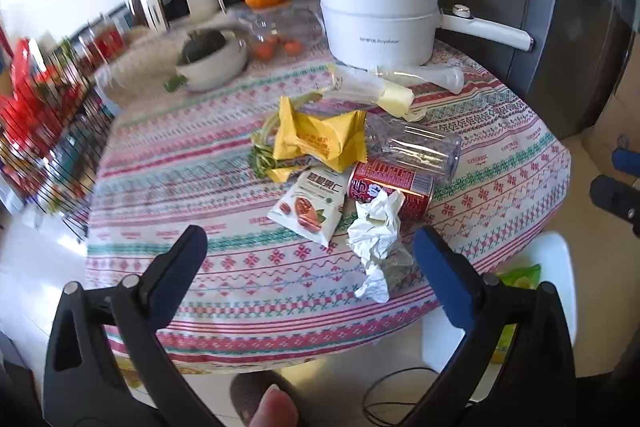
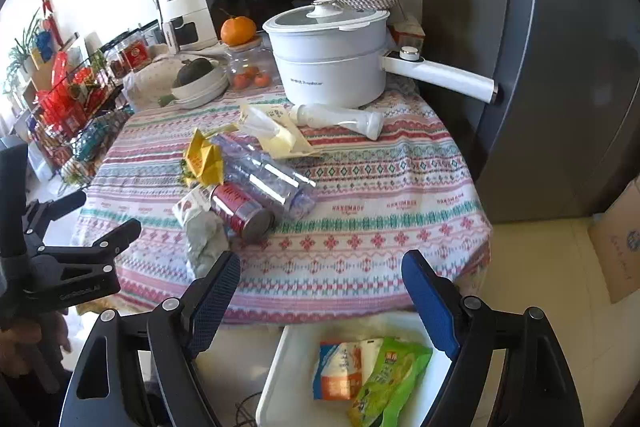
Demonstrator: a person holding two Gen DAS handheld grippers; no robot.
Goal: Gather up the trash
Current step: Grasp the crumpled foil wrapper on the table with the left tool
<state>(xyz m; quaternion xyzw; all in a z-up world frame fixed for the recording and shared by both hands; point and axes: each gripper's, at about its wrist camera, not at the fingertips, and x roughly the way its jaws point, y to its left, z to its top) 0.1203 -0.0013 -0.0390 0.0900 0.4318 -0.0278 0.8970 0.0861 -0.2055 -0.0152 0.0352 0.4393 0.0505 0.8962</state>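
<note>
Both the left gripper (image 1: 308, 259) and the right gripper (image 2: 320, 279) hang wide open and empty, above a white bin (image 2: 280, 367) with two wrappers already inside. Beyond them on the table (image 1: 500, 167) lie crumpled tissue (image 1: 376, 239), a red can (image 1: 392, 187) and a yellow wrapper (image 1: 320, 139). I think the next pick is the tissue, which needs a reach forward and down.

Black claw (image 1: 308, 259) arms, blue ribbed pads (image 2: 214, 301), silver screws

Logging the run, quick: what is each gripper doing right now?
Left gripper: open, holding nothing.
Right gripper: open, holding nothing.
</note>
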